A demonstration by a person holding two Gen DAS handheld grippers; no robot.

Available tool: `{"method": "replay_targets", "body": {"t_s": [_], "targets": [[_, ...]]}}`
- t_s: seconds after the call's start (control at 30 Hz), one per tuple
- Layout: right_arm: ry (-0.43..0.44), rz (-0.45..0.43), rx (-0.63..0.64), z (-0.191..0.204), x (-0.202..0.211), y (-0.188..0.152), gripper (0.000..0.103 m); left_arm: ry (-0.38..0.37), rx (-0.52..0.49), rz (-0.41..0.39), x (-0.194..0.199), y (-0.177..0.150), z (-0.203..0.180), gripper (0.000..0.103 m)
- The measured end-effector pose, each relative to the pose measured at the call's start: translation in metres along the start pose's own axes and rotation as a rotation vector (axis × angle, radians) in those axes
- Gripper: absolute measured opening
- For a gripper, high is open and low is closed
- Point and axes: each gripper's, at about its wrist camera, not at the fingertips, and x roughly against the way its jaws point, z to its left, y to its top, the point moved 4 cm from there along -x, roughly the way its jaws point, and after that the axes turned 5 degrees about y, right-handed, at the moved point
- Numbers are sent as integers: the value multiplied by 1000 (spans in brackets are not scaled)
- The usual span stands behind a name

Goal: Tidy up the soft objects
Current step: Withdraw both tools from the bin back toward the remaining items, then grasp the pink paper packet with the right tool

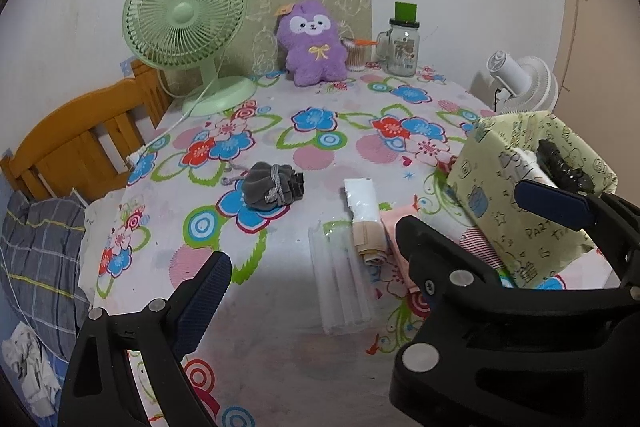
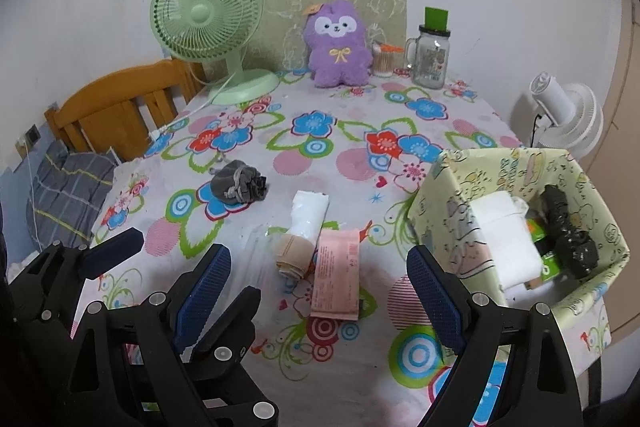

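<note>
Right wrist view: a crumpled grey velvet drawstring pouch [image 2: 239,183] is lying (cord trailing left) mid-tabletop [image 2: 340,155], left of the pale-yellow cartoon-print box [image 2: 452,227]. Left gripper [image 1: 312,291] and right gripper [image 2: 320,287] are hovering, jaws apart, holding nothing.

Grey pouch [image 2: 239,186] beside white packet [image 2: 309,213]

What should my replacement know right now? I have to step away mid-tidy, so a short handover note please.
Left hand-held gripper: open, empty, low over the table.
Right hand-held gripper: open, empty.
Yellow patterned box, right side: already holds a white pack and a black bundle.
Left on the tablecloth: grey drawstring pouch, white roll, beige roll, pink packet. Purple plush stands at the back.
</note>
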Motion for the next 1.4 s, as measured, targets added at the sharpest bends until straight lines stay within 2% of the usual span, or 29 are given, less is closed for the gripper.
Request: {"method": "replay_targets", "body": {"t_s": [0.7,0.97,1.4], "targets": [[5,150,-20,-5,-63,-13,92,-12,32,142,-55,-17,7,95],[6,180,-22,-8,-78,-17,91,-15,34,177,-67,-21,7,95],[15,243,-32,-14,-100,-25,69,-21,22,227,-86,-26,-1,95]]}}
